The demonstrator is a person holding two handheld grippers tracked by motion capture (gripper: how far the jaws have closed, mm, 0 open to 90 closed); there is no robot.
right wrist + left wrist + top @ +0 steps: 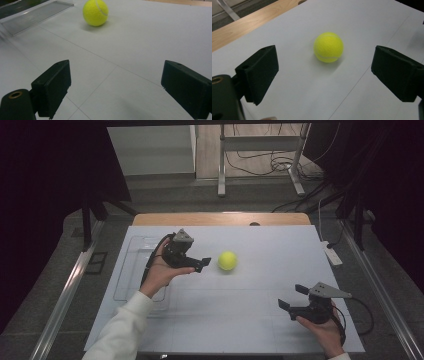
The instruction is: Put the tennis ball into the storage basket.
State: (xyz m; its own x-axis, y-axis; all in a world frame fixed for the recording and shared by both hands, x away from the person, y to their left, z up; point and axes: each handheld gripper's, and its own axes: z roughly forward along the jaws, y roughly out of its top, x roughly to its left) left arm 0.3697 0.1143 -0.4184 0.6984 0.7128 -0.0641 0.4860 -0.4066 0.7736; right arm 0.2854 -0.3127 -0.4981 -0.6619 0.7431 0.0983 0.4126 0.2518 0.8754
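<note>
A yellow tennis ball (227, 260) lies on the white sheet (240, 315) near the middle of the table. My left gripper (202, 264) is just left of the ball, with its jaws pointing at it from a short gap away. In the left gripper view the ball (328, 47) sits ahead of the left gripper (325, 72), whose jaws stand wide apart with nothing between them. My right gripper (292, 296) is held at the front right, well away from the ball. In the right gripper view the right gripper (117, 87) is open and the ball (95, 12) lies far ahead.
A clear shallow tray (131, 270) lies at the sheet's left side, under the left forearm, and is also the tray (35, 16) left of the ball. A white flat device (332, 255) lies off the sheet's right edge. The wooden table edge (220, 218) runs along the back.
</note>
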